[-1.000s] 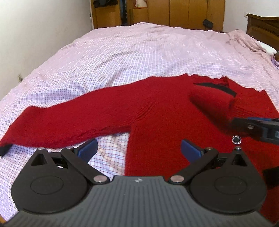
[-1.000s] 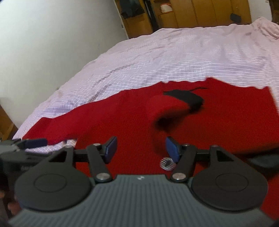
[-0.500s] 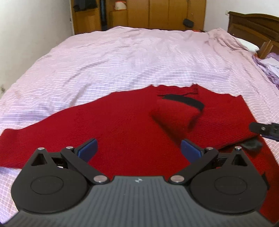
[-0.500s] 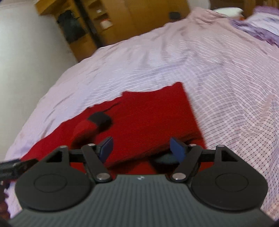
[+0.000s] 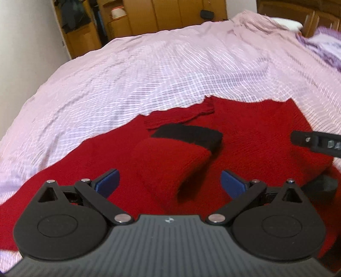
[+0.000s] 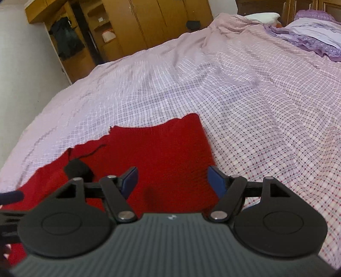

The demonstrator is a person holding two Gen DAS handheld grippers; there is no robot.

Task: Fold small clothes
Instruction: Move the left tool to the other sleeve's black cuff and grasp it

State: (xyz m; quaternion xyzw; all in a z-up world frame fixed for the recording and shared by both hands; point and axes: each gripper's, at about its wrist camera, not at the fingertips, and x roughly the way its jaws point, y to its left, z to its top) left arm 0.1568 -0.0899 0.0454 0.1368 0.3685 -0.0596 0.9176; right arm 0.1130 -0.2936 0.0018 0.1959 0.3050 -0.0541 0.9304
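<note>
A red knitted sweater lies flat on the bed. One sleeve is folded across its body and ends in a black cuff. My left gripper hovers open just above this folded sleeve, its blue pads wide apart with nothing pinched. My right gripper is open over the sweater's right edge, with red cloth showing between the pads but not pressed. In the right wrist view the black cuff sits to the left. A tip of the right gripper shows at the right in the left wrist view.
A pink checked sheet covers the wide bed. Purple pillows lie at the far right by a wooden headboard. Wooden wardrobes stand beyond the bed's far end and a white wall runs along the left.
Both grippers have swung right along the sweater. The outstretched sleeve has left the left wrist view. The right gripper now sits over the sweater's right edge, its jaws wider.
</note>
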